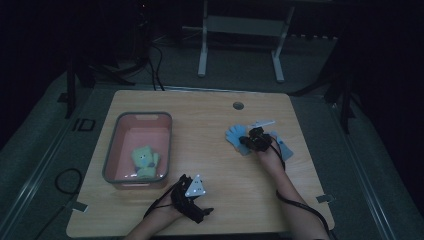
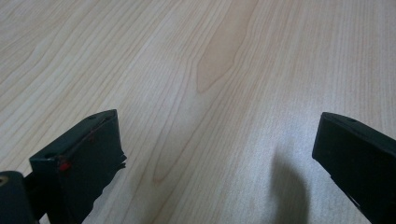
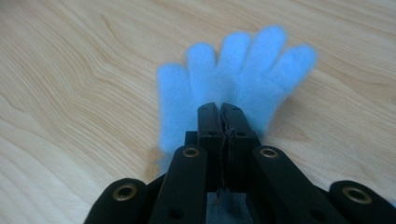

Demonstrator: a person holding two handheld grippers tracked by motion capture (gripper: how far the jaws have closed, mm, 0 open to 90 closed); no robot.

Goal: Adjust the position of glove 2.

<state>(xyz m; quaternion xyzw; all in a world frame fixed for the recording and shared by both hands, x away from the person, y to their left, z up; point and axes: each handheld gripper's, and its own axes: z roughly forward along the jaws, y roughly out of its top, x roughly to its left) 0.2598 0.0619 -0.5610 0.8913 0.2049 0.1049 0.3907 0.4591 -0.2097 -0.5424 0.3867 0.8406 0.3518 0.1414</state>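
Observation:
A light blue glove (image 1: pixel 234 135) lies flat on the wooden table (image 1: pixel 210 165), right of centre, fingers toward the left. My right gripper (image 1: pixel 252 137) sits over its palm. In the right gripper view the jaws of the right gripper (image 3: pixel 220 109) are pressed together on the fabric of the glove (image 3: pixel 243 65), whose fingers spread out beyond the tips. My left gripper (image 1: pixel 197 197) rests near the front edge, open. In the left gripper view the left gripper (image 2: pixel 219 126) has only bare wood between its wide-apart jaws.
A pink bin with a grey rim (image 1: pixel 112 145) stands at the table's left and holds a green plush toy (image 1: pixel 145 161). A round cable hole (image 1: pixel 238 105) is near the far edge. White desk legs (image 1: pixel 202 55) stand on the floor beyond.

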